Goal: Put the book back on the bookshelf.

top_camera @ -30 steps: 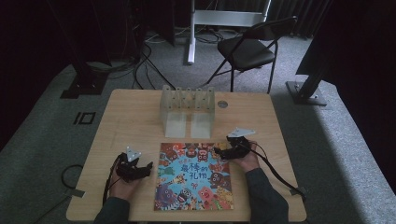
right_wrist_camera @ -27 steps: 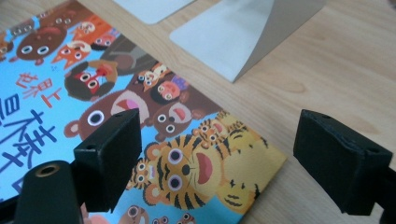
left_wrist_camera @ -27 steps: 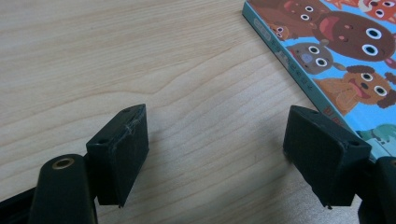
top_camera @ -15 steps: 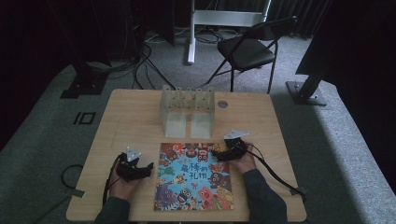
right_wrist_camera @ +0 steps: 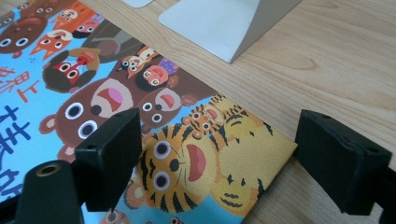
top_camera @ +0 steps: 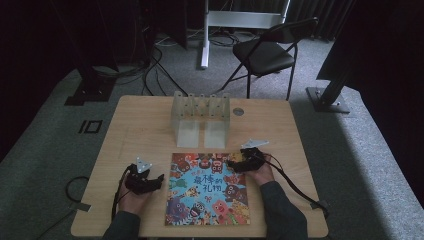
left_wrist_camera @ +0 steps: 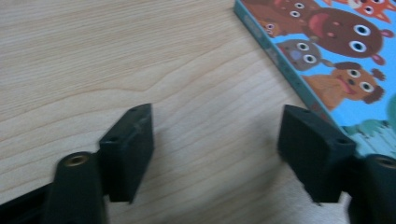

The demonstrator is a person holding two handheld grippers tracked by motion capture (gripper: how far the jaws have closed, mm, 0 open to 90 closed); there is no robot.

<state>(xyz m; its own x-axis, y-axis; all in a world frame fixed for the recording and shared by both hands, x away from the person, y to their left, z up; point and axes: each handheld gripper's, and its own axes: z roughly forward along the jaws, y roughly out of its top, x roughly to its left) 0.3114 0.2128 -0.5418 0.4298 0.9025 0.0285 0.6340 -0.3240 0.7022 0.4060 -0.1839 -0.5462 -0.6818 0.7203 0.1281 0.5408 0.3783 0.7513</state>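
A picture book (top_camera: 207,189) lies flat on the near half of a wooden table (top_camera: 140,120), its cover crowded with cartoon animals. The left gripper (top_camera: 150,183), held just off the book's left edge, has its jaws spread wide over bare wood, the book's spine running past the right-hand jaw in the left gripper view. The right gripper (top_camera: 231,164) sits at the book's far right corner, jaws wide apart and straddling that tiger-printed corner, gripping nothing. A clear rack (top_camera: 200,118) stands behind the book, mid-table; a black chair (top_camera: 267,52) waits beyond.
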